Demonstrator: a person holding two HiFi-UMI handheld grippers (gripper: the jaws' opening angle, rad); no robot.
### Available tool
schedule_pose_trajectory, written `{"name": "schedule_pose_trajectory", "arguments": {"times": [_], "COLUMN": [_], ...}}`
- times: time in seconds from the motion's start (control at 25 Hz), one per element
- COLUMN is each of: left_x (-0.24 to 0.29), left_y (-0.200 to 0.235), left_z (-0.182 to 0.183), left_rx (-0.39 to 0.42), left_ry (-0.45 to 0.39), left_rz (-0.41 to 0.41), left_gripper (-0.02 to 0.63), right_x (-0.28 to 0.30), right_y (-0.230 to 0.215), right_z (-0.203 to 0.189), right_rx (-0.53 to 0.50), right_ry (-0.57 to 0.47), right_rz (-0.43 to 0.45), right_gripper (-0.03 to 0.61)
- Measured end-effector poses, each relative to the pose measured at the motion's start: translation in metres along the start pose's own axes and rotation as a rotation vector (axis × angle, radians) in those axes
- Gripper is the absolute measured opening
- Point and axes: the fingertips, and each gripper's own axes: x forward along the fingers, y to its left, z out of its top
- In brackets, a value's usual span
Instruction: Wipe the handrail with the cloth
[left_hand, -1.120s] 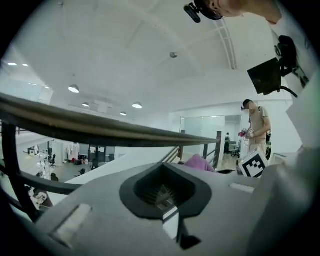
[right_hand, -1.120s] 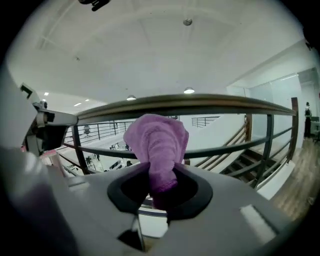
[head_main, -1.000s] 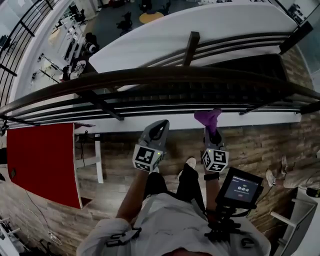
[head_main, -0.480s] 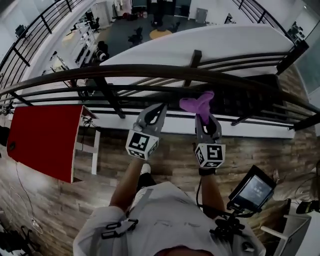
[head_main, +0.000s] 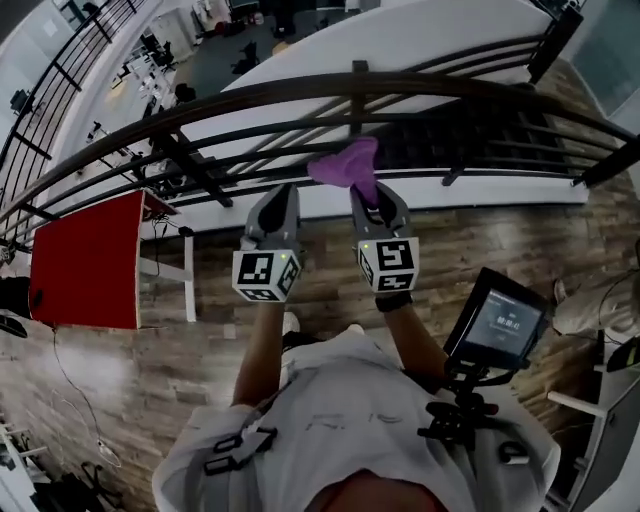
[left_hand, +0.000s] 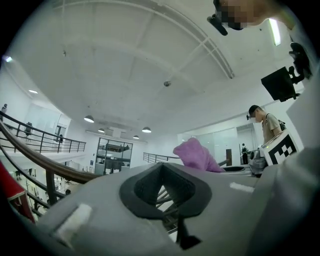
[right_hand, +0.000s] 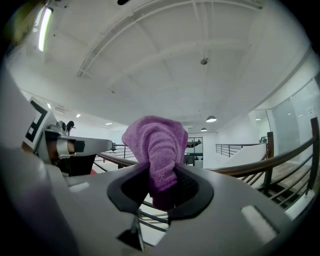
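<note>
A dark curved handrail (head_main: 300, 92) runs across the top of the head view, above thinner black rails. My right gripper (head_main: 368, 192) is shut on a purple cloth (head_main: 347, 165), which sticks up from its jaws just below the rail without touching it. In the right gripper view the cloth (right_hand: 156, 147) bulges from the jaws, with the handrail (right_hand: 270, 160) at the right. My left gripper (head_main: 277, 203) is beside it on the left, jaws shut and empty. In the left gripper view the cloth (left_hand: 196, 155) shows to the right and the handrail (left_hand: 35, 157) at the left.
Beyond the railing the floor drops to a lower level with desks (head_main: 140, 70) and a white curved wall (head_main: 400, 40). A red panel (head_main: 85, 260) is at left. A small screen (head_main: 500, 325) hangs at my right side. Another person (left_hand: 265, 125) stands behind.
Both grippers have shifted left and slightly up along the railing with the cloth still held. The camera view has swung, so the rail now sits higher in the head view.
</note>
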Motion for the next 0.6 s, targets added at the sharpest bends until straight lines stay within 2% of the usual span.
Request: {"name": "schedule_pose_trajectory", "arguments": {"times": [0.2,0.36,0.6], "left_x": [-0.003,-0.009,-0.03], "left_y": [-0.017,-0.028,-0.024], "left_z": [0.04,0.047,0.048], "left_rx": [0.04,0.046,0.042], "left_ry": [-0.071,-0.094,-0.084], "left_rz": [-0.038,-0.077,-0.096], "left_gripper": [0.0,0.0,0.0], "right_x": [-0.02,-0.038,-0.048], "right_y": [-0.005,-0.003,0.013], "right_z": [0.045,0.066,0.07], "right_rx": [-0.051,-0.082,-0.074], "right_ry": [-0.083,-0.138,-0.131], "right_rz": [-0.061,-0.099,-0.113], "right_gripper": [0.094,0.094,0.094]}}
